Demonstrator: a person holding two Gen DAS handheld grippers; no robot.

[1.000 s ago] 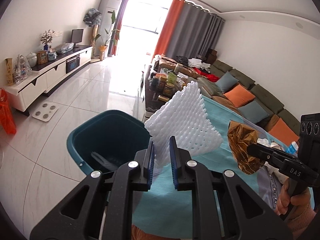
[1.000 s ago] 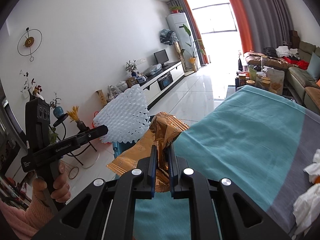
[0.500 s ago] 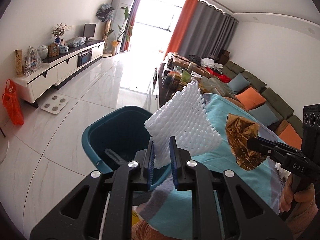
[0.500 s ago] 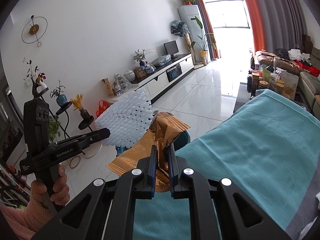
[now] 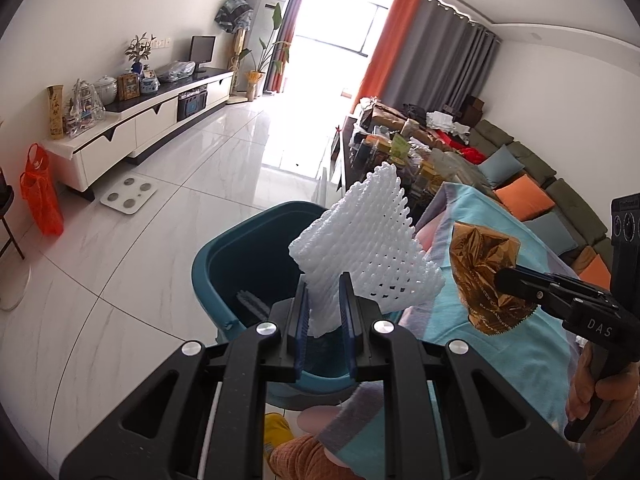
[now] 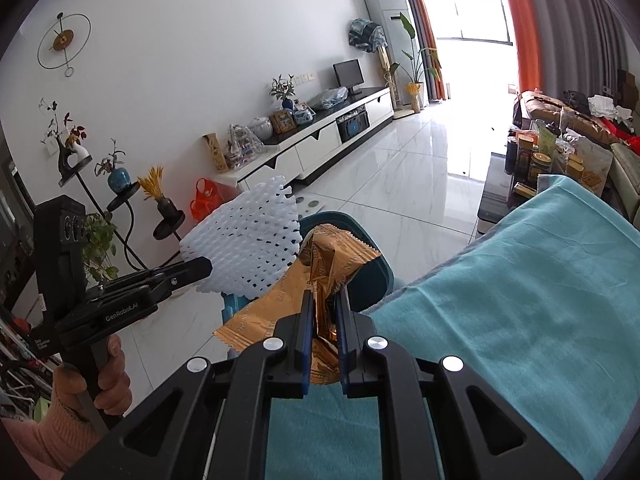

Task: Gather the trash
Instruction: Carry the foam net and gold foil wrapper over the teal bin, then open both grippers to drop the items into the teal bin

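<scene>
A: Why are both pieces of trash carried up off the bench (image 6: 520, 300) like that?

B: Prob. so each can be dropped straight into the teal bin (image 5: 224, 256), which sits on the floor just past the cloth's edge. The white foam net (image 5: 360, 248) is clamped low down by the left gripper (image 5: 325, 316), fingers (image 5: 301, 320) pressed together on its bottom corner; most of the net fans out above and to 1 o'clock of the tips. Seen along the left fingers, the bin's open mouth lies directly behind the net, so a release there would likely land inside.

A: And the right side?

B: The gold wrapper (image 6: 320, 276) is pinched by the right gripper (image 6: 323, 320), fingers (image 6: 306, 332) closed on its crumpled middle. One flap hangs out toward 8 o'clock, the rest sticks up at 12. In the right view the bin rim (image 6: 376, 276) shows just behind the wrapper, approx. 1 o'clock of the tips.

A: Is the wrapper over the bin yet?

B: Hard to say; the fisheye flattens depth. It seems nearer the bench edge than the net is, so a bit more reach is judged to be needed before letting go.

A: Anything already binned?

B: A dark ribbed item (image 5: 252, 304) is seen at the bottom, unidentified.
</scene>
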